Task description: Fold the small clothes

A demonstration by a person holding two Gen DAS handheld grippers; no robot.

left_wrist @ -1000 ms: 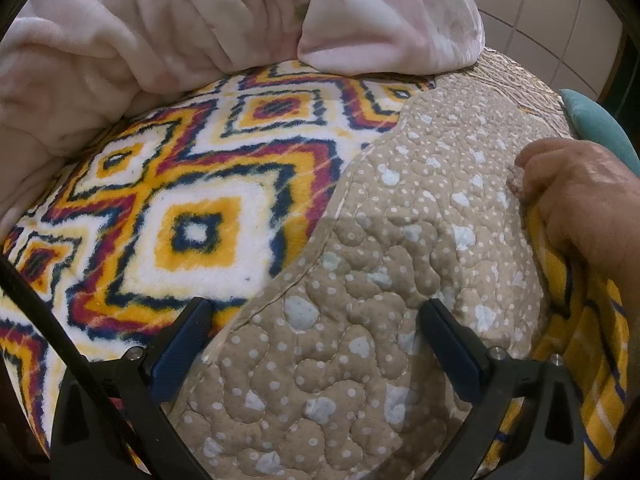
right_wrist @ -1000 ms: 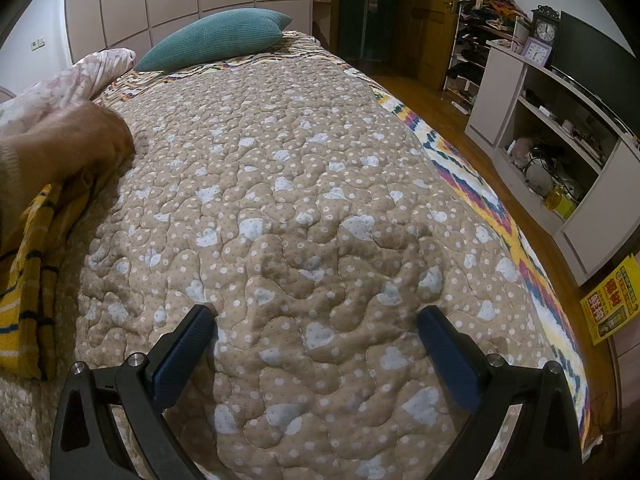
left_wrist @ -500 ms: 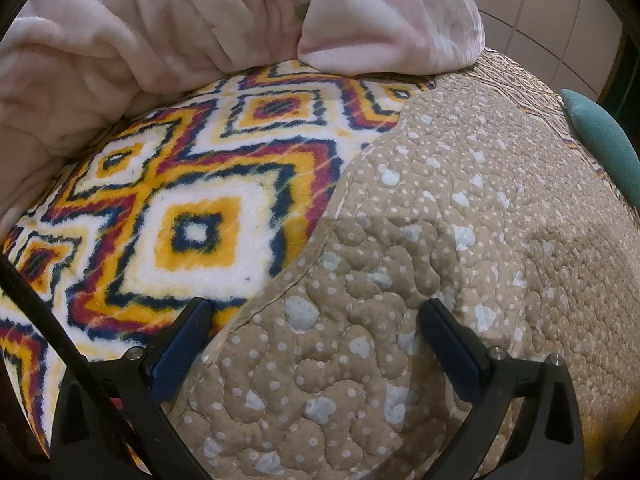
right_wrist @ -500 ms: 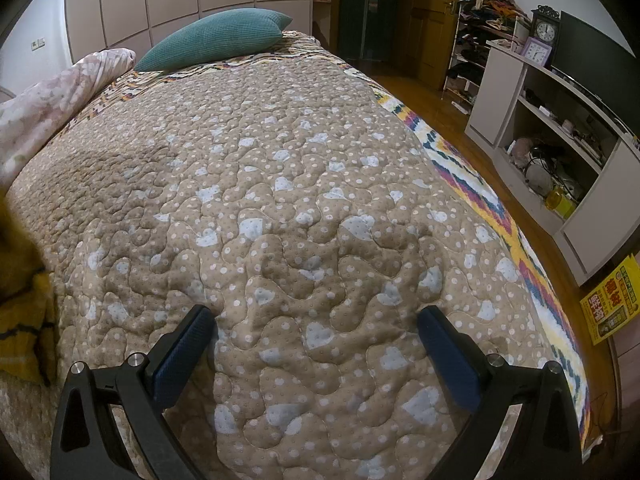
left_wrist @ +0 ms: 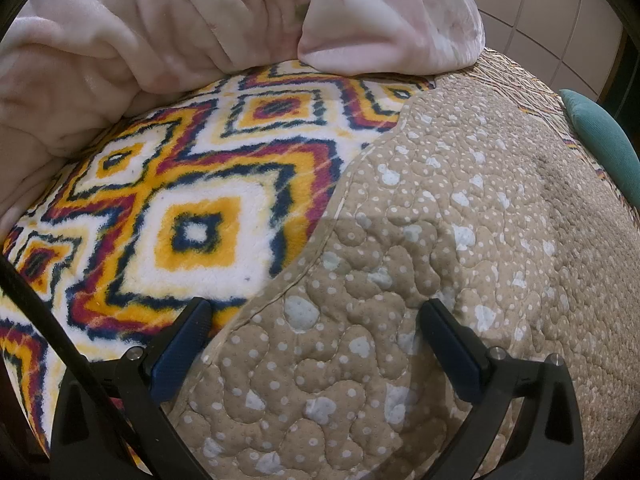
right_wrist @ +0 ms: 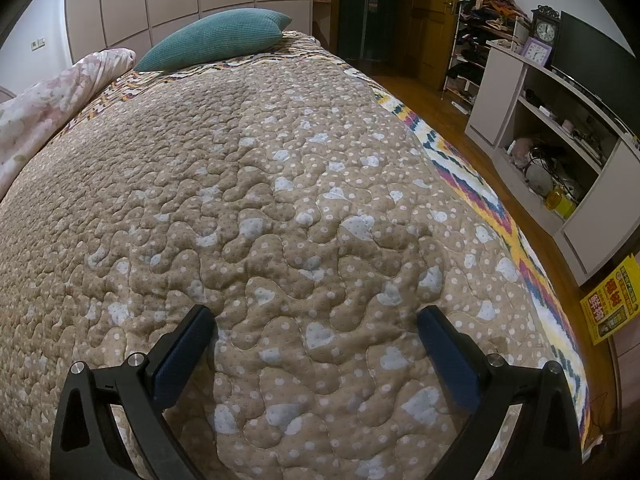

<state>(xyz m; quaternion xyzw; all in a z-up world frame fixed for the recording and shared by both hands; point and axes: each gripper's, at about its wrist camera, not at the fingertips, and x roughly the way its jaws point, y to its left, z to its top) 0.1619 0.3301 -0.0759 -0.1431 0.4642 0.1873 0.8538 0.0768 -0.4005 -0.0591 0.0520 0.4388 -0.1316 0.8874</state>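
Observation:
No small garment shows in either view now. My left gripper (left_wrist: pixel 314 320) is open and empty, low over the tan dotted quilt (left_wrist: pixel 460 220) at its edge with the patterned fleece blanket (left_wrist: pixel 168 216). My right gripper (right_wrist: pixel 316 326) is open and empty, low over the same quilt (right_wrist: pixel 260 184) on the bed.
A pink comforter (left_wrist: pixel 180 28) is heaped behind the fleece blanket and shows at the left in the right wrist view (right_wrist: pixel 52 96). A teal pillow (right_wrist: pixel 216 38) lies at the bed's head. Shelves (right_wrist: pixel 560 148) and wooden floor (right_wrist: pixel 452 120) lie right of the bed.
The hand and the yellow striped garment that lay on the quilt between the grippers have gone out of both views. Neither gripper has moved.

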